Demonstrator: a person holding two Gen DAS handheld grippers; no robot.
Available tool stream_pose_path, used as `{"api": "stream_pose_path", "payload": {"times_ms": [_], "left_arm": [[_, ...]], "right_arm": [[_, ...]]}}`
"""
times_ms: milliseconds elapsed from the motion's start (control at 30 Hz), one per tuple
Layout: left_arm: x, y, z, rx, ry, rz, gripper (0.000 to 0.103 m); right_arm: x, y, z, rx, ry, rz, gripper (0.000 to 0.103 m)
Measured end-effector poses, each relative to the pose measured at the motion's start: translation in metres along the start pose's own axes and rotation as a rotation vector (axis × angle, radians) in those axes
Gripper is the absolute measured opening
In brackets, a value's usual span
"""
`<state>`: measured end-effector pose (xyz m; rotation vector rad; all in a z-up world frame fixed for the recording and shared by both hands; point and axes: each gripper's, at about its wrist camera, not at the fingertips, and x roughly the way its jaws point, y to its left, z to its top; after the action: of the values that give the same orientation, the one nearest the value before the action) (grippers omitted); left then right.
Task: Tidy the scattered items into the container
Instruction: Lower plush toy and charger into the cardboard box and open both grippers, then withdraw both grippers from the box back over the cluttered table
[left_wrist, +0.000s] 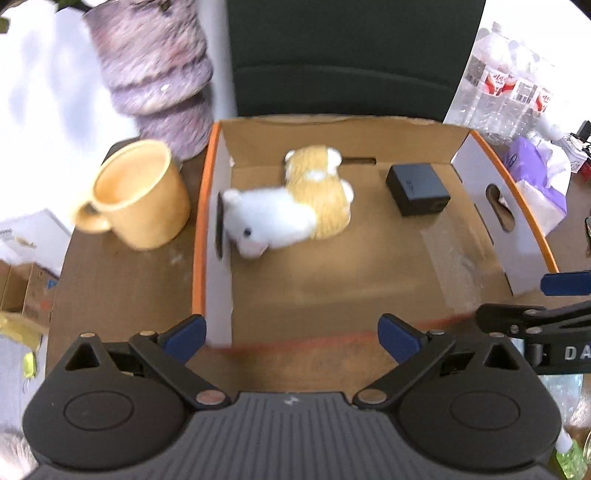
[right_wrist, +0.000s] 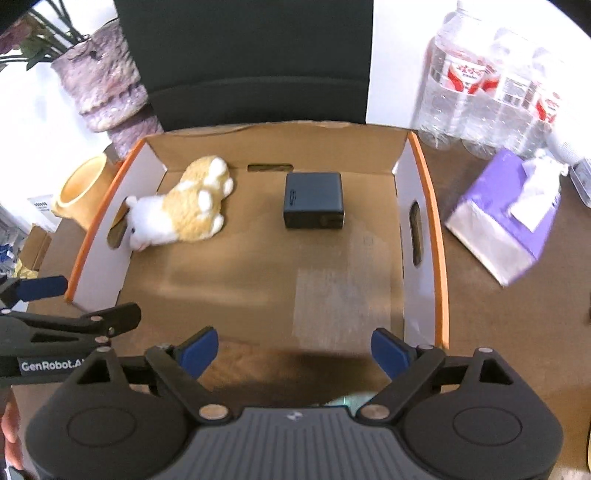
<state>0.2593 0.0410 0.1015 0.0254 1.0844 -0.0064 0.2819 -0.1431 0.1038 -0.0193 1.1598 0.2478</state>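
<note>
An open cardboard box (left_wrist: 201, 236) (right_wrist: 441, 258) with orange rims lies on the brown table. Inside it a white and tan plush dog (left_wrist: 291, 206) (right_wrist: 184, 210) rests on its side against the left wall, and a small black box (left_wrist: 417, 188) (right_wrist: 313, 199) sits near the back. A yellow mug (left_wrist: 144, 195) (right_wrist: 79, 192) stands outside, left of the box. A purple tissue pack (right_wrist: 506, 218) (left_wrist: 535, 177) lies outside on the right. My left gripper (left_wrist: 291, 338) is open over the box's near left corner. My right gripper (right_wrist: 293, 350) is open at the near edge, empty.
A purple-grey stacked pot (left_wrist: 159, 74) (right_wrist: 107, 88) stands behind the mug. A pack of water bottles (right_wrist: 491, 85) (left_wrist: 506, 85) sits at the back right. A dark chair back (left_wrist: 351, 55) is behind the box. Small cartons (left_wrist: 26, 291) lie left of the table.
</note>
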Motion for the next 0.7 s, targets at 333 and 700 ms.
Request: {"api": "stream_pose_path", "payload": {"times_ms": [333,700], "left_arm": [[-0.047,-0.008,-0.035,0.004,-0.067,-0.018,0.102],[-0.091,-0.007,-0.152,-0.017,-0.274,-0.001,0.103]], "right_arm": [[-0.038,0.010,-0.047,-0.016,-0.040,0.018,0.091],[-0.081,0.022,-0.161,-0.059,-0.256,0.056,0.103]]}}
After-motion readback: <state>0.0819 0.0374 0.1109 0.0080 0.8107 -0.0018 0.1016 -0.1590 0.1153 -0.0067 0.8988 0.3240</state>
